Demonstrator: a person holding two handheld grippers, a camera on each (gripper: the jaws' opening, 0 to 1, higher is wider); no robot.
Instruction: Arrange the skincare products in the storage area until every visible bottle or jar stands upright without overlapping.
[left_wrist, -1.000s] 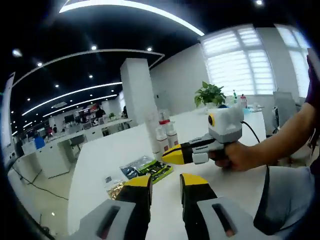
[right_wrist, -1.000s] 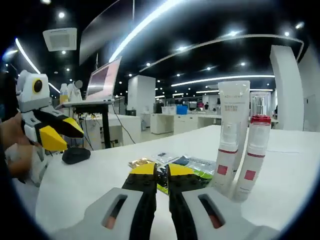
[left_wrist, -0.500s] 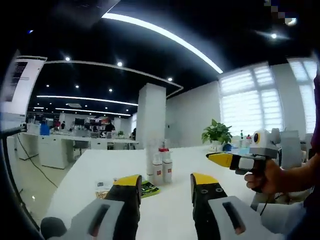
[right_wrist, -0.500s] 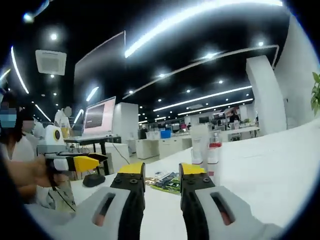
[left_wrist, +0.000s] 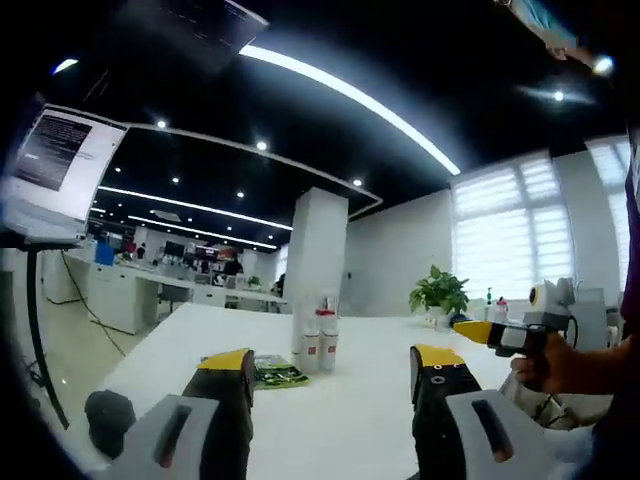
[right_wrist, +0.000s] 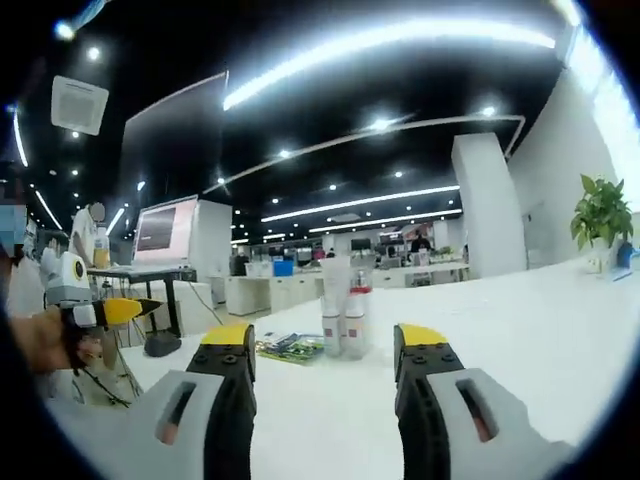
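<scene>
White tabletop (left_wrist: 330, 410) carries everything: two skincare bottles (left_wrist: 312, 340) stand upright, touching side by side, near the middle of the table, well ahead of both grippers. In the right gripper view the same pair (right_wrist: 343, 310) reads as a tall white tube and a clear bottle with a red collar, both with red labels low down. Flat sachets (left_wrist: 275, 372) lie on the table just beside them, apart from the bottles.

We hold the left gripper (left_wrist: 330, 375) with jaws wide apart, nothing between them. Right gripper (right_wrist: 322, 350) likewise spread, nothing held. In the left gripper view the right gripper's yellow tip (left_wrist: 475, 330) comes in with a hand (left_wrist: 550, 360) on its handle; in the right gripper view the left gripper's yellow tip (right_wrist: 115, 310) shows too.

We judge the bottles already upright with no overlap, so the step looks like backing off or checking. To do it well: keep both grippers low and back from the pair, no sweeping near the tall tube, which looks tippy. If the touching bottles need separating, approach one squarely at mid-height and slide gently.

Room: open office, dark ceiling with long light strips, white column (left_wrist: 318, 250), potted plant (left_wrist: 440, 295) near blinds-covered windows, monitor on a stand (right_wrist: 165, 230), black mouse-like object (right_wrist: 160, 343) at the table edge.
</scene>
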